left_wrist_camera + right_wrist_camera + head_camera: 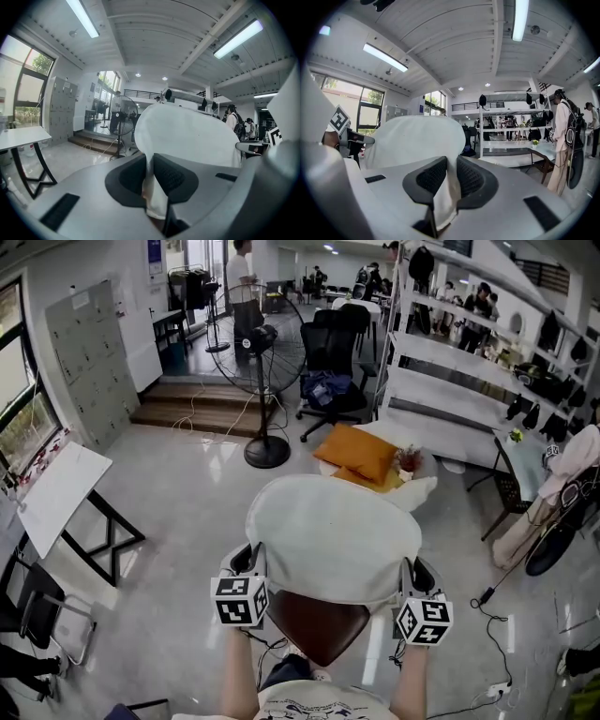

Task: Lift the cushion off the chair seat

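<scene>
Head view: the white cushion (323,535) is held up over the brown seat (319,626). The left claw (151,164) is clenched on the cushion's near left edge. The right claw (451,166) is clenched on its near right edge, with fabric pinched between each pair of jaws.

The left gripper (151,182) and right gripper (447,183) share a smooth grey shell with dark slots and black, dimpled pads (172,178). Each carries a white marker cube (241,601) with black squares. The person wears a pale shirt (314,701) with dark line print.
</scene>
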The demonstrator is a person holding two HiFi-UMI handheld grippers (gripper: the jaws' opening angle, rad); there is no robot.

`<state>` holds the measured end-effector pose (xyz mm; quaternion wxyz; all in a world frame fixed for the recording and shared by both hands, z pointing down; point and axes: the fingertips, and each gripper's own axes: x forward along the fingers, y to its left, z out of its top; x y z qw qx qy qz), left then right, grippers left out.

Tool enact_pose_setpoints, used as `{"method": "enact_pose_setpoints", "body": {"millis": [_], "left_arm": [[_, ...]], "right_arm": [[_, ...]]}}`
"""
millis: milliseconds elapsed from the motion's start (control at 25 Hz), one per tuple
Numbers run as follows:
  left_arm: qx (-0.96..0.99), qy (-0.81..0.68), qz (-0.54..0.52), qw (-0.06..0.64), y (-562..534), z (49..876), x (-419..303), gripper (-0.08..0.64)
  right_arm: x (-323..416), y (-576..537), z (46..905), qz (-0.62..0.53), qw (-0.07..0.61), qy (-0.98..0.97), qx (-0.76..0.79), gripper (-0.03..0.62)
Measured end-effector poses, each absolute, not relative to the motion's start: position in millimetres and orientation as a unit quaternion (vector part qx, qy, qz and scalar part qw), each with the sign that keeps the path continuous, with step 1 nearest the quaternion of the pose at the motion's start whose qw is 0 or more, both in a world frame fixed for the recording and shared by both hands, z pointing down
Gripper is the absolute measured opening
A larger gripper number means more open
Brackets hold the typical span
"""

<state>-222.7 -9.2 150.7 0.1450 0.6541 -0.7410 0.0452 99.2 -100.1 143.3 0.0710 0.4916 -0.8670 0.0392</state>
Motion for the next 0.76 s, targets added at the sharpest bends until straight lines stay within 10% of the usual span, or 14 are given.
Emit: {"method": "enact_pose_setpoints", "body": {"millis": [760], "left_arm": [[0.65,-0.745,0.041,0.143,-10.4,141.8,-225.9,0.06]], "right_arm": [[94.8,-105.5,127.5,0.032,0.062,-0.87,0.488,0.081]]}}
